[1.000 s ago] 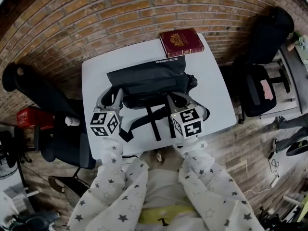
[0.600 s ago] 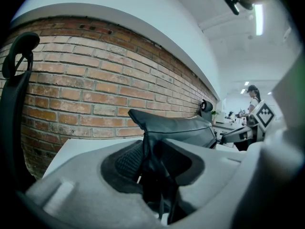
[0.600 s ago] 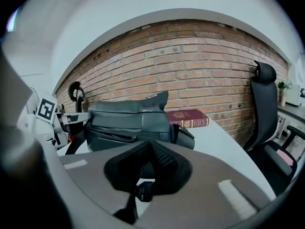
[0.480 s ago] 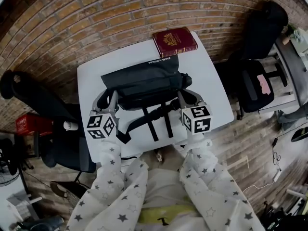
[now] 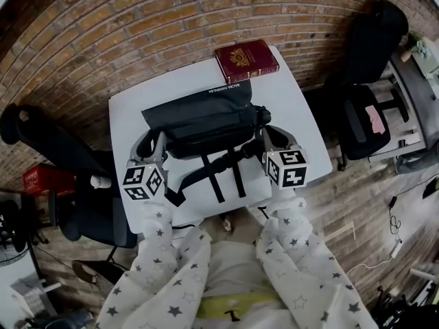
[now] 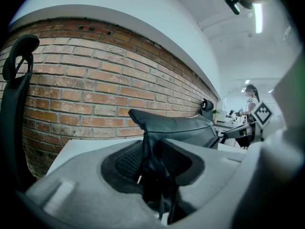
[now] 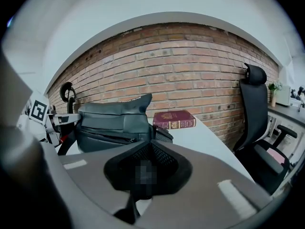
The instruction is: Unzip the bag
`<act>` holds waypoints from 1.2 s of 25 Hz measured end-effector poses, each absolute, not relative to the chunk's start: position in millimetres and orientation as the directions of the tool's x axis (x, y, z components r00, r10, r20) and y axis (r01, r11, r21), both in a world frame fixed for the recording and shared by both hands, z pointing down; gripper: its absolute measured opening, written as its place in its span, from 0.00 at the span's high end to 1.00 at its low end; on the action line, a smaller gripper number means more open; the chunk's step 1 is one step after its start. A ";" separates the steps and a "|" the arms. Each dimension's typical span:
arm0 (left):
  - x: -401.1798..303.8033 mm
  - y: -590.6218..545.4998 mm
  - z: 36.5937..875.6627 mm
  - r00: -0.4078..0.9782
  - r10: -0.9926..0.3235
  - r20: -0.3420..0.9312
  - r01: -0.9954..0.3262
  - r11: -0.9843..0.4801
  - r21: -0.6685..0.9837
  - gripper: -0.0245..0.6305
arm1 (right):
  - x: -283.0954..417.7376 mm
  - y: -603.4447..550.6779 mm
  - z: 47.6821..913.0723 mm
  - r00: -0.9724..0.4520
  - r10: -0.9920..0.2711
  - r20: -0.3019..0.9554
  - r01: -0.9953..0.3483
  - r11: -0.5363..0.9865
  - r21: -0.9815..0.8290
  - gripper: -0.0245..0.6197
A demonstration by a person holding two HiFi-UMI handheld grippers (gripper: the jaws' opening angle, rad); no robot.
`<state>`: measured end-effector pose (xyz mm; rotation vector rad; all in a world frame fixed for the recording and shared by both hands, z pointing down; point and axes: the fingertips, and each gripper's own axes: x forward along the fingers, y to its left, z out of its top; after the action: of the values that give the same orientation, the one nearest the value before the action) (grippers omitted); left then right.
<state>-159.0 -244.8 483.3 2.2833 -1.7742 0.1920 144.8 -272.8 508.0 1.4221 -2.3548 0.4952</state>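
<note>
A black bag (image 5: 202,118) lies across the white table (image 5: 127,108), with its straps (image 5: 219,173) trailing toward me. My left gripper (image 5: 152,142) is at the bag's left end. In the left gripper view its jaws (image 6: 152,161) are shut on a fold of the bag's black fabric (image 6: 176,128). My right gripper (image 5: 273,137) is at the bag's right end. Its pads (image 7: 150,149) meet on a thin dark tab that looks like the zipper pull. The bag (image 7: 112,120) and its zipper line lie to the left of them.
A dark red book (image 5: 247,60) lies at the table's far edge, behind the bag, and also appears as the book (image 7: 174,119) in the right gripper view. Black office chairs stand left (image 5: 48,139) and right (image 5: 367,122) of the table. A brick wall runs behind it.
My right gripper has slid rightward along the bag's front, from near its middle to its right end. The left gripper has kept its hold at the left end.
</note>
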 end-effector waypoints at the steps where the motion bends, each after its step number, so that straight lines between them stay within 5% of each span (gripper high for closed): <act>1: -158.7 -244.8 483.4 0.252 -0.935 0.251 -0.967 -0.231 0.109 0.78 | 145.4 -273.2 508.4 -0.437 -0.772 0.462 -0.892 0.436 -0.116 0.94; 13: -157.8 -243.6 483.2 0.229 -0.939 0.258 -0.971 -0.204 0.122 0.77 | 146.6 -273.4 512.8 -0.496 -0.744 0.448 -0.862 0.482 -0.155 0.92; 18: -163.9 -232.6 471.9 0.167 -0.955 0.245 -0.984 -0.146 0.103 0.74 | 150.0 -274.7 492.0 -0.558 -0.765 0.321 -0.830 0.513 -0.219 0.68; 21: -162.8 -222.6 462.3 0.147 -0.963 0.224 -0.986 -0.125 0.110 0.75 | 153.9 -274.4 476.6 -0.576 -0.775 0.260 -0.817 0.537 -0.211 0.72; 25: -153.7 -211.0 450.3 0.138 -0.967 0.213 -0.989 -0.121 0.089 0.94 | 154.2 -273.1 458.0 -0.606 -0.764 0.221 -0.795 0.575 -0.194 0.88; 30: -143.5 -205.5 435.3 0.161 -0.968 0.191 -0.984 -0.142 0.107 0.96 | 154.0 -274.0 432.7 -0.616 -0.770 0.169 -0.786 0.588 -0.188 0.95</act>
<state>-143.5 -205.5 435.3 2.2262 -1.9079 0.1116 154.0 -274.0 432.7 1.3430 -2.7377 0.3767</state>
